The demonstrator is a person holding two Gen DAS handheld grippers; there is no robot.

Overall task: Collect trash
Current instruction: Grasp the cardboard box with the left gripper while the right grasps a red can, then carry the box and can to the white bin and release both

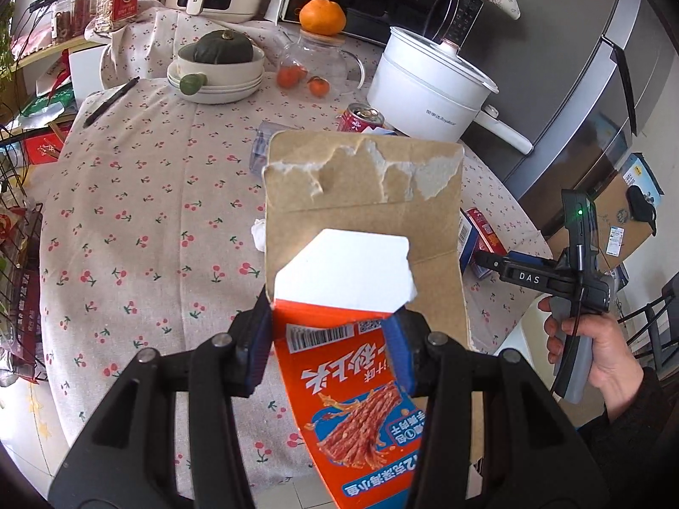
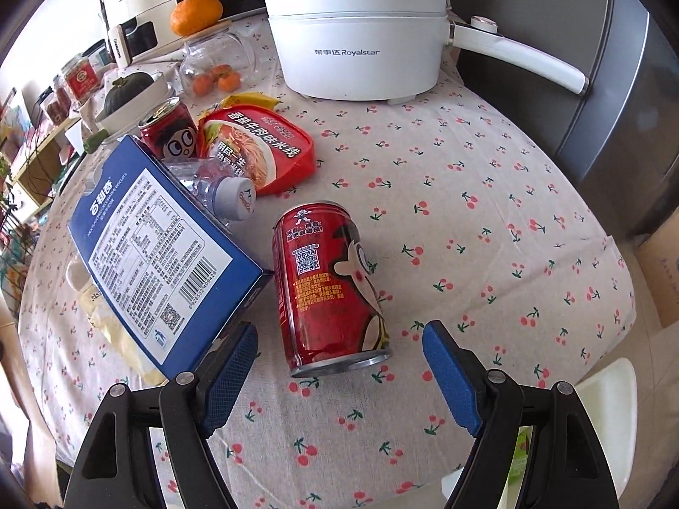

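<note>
The left gripper (image 1: 333, 341) pinches an orange snack carton (image 1: 356, 398), flaps torn open, above the cherry-print table (image 1: 140, 229). The right gripper (image 2: 339, 375), spread wide, flanks a toppled red can (image 2: 326, 284) near the table's front edge; behind it lie a blue box (image 2: 165, 250), a plastic bottle (image 2: 220, 191) and a red noodle tub (image 2: 259, 148).

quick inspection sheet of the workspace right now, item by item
surface: table under a cherry-print cloth
job's things: orange carton held flap-up; red can on its side; blue box, plastic bottle, noodle lid, upright can crowded together
clutter: white cooker, glass jar of small oranges with a big orange on top, squash in a bowl, pen
grippers: left gripper shut on the carton; right gripper open, empty, near the lying can
cables: black cable on the right handle
surroundings: grey fridge, cardboard boxes on the floor
</note>
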